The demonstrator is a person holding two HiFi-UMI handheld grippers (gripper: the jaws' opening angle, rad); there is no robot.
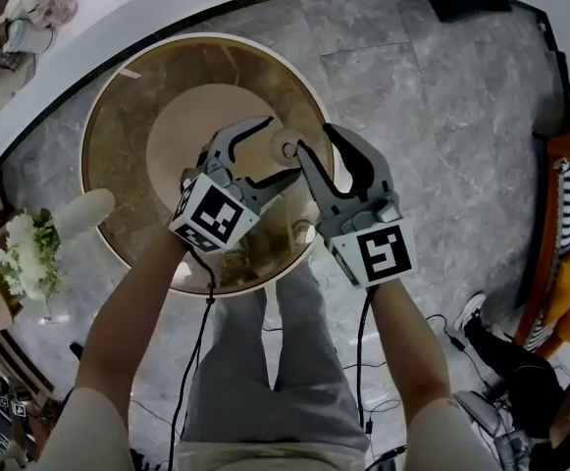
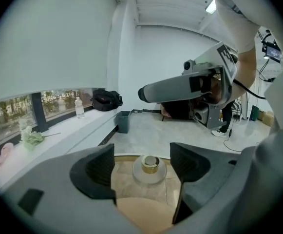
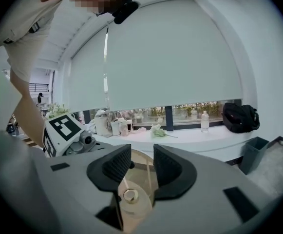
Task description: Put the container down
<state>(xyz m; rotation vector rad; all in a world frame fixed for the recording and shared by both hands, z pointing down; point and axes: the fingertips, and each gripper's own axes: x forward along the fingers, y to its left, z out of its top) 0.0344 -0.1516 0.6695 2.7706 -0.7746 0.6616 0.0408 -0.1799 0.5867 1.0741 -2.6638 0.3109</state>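
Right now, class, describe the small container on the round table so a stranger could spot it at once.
Start at the large round amber glass-topped table on the grey stone floor. Near its pale centre stands a small, squat, clear container. Its shiny gold cap sets it apart from the grey left gripper and right gripper open above it.

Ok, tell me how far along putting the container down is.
Done: the container stands upright on the round table. In hand: nothing. The left gripper and the right gripper both have their jaws apart, with neither pressing on the container. Left: probably only drawing the grippers away.
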